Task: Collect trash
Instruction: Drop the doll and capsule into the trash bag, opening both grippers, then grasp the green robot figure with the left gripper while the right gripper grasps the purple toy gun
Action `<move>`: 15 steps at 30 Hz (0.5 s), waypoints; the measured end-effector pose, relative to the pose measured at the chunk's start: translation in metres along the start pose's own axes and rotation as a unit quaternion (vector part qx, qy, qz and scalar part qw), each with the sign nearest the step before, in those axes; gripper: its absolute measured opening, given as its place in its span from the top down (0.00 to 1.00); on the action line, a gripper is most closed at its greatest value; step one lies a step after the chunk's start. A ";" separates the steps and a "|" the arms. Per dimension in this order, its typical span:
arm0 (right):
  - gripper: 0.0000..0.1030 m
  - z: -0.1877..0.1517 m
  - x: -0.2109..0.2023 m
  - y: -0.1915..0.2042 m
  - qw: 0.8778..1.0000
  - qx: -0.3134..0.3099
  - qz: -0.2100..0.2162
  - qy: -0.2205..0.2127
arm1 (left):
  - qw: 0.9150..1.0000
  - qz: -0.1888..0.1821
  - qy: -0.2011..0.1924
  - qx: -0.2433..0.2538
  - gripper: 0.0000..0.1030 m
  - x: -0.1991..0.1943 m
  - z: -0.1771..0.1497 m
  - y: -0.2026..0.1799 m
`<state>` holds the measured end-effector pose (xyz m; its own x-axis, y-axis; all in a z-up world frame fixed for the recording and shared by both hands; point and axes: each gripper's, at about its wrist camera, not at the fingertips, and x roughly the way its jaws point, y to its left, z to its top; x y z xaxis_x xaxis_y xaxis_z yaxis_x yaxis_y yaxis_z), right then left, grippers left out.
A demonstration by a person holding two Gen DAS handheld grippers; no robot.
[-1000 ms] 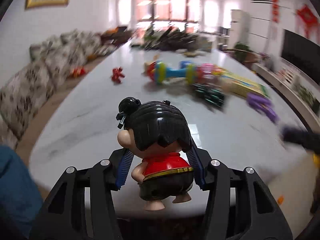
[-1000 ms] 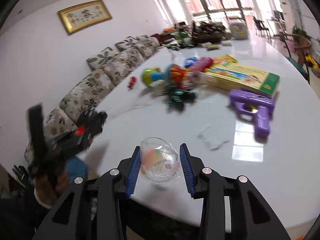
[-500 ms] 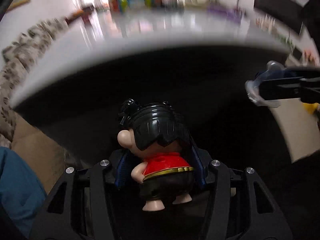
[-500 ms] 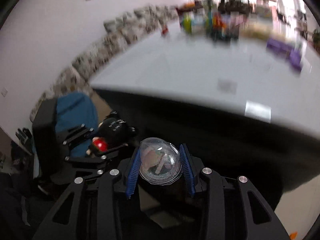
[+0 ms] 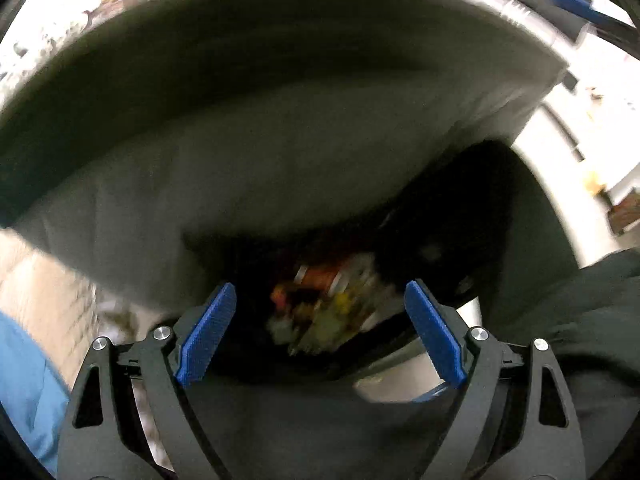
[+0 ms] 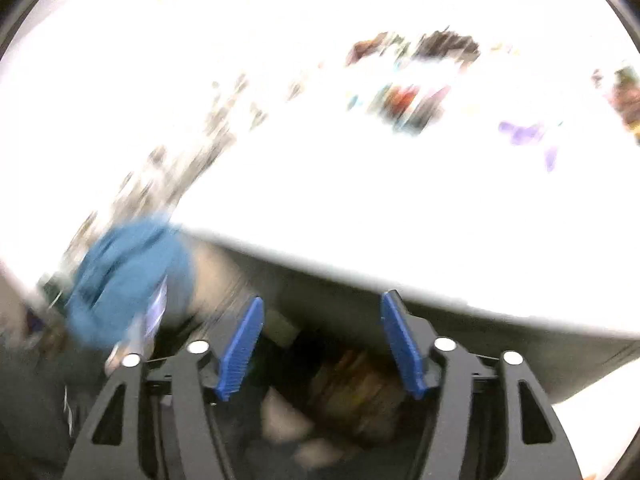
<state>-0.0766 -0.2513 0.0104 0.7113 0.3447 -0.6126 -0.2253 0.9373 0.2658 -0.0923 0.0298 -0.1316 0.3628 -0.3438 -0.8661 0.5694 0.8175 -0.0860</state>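
The desk [image 5: 280, 128] looms overhead, seen from below its curved rim, its underside grey and shadowed. From the right wrist its top [image 6: 360, 200] is washed out white, with blurred toys [image 6: 408, 104] and a purple toy [image 6: 524, 134] far across it. A blue cloth [image 6: 128, 280] hangs blurred at the left.

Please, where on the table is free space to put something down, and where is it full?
Right wrist view, blurred: the near table strip, from its front edge up to the blurred toy cluster, looks bare. It is crowded around that cluster and the purple toy further right. Both grippers are open and empty.
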 end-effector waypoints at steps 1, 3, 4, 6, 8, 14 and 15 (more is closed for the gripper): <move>0.29 0.017 0.001 -0.017 0.999 0.011 -0.036 -0.019 | 1.000 -0.003 -0.017 0.007 0.17 -0.010 0.005 -0.003; 0.28 0.046 0.020 -0.055 0.994 0.039 -0.098 -0.020 | 0.998 0.007 -0.059 0.026 0.13 -0.034 0.024 -0.014; 0.28 0.056 0.033 -0.073 0.992 0.051 -0.119 -0.010 | 0.997 0.014 -0.075 0.032 0.13 -0.043 0.033 -0.017; 0.28 0.072 0.066 -0.105 0.988 0.075 -0.135 0.024 | 0.994 0.015 -0.106 0.038 0.13 -0.060 0.051 -0.021; 0.28 0.077 0.083 -0.118 0.986 0.077 -0.139 0.044 | 0.992 0.019 -0.123 0.038 0.13 -0.069 0.062 -0.023; 0.60 0.081 0.125 -0.110 0.981 -0.018 -0.168 0.097 | 0.991 0.003 -0.133 0.023 0.13 -0.072 0.086 -0.026; 0.76 0.082 0.122 -0.109 0.983 -0.009 -0.150 0.102 | 0.991 0.000 -0.132 0.018 0.13 -0.071 0.094 -0.026</move>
<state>0.0892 -0.3156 -0.0321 0.5991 0.0532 -0.7989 -0.0377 0.9986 0.0382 -0.0635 -0.0107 -0.0219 0.5404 -0.4558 -0.7073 0.5938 0.8022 -0.0632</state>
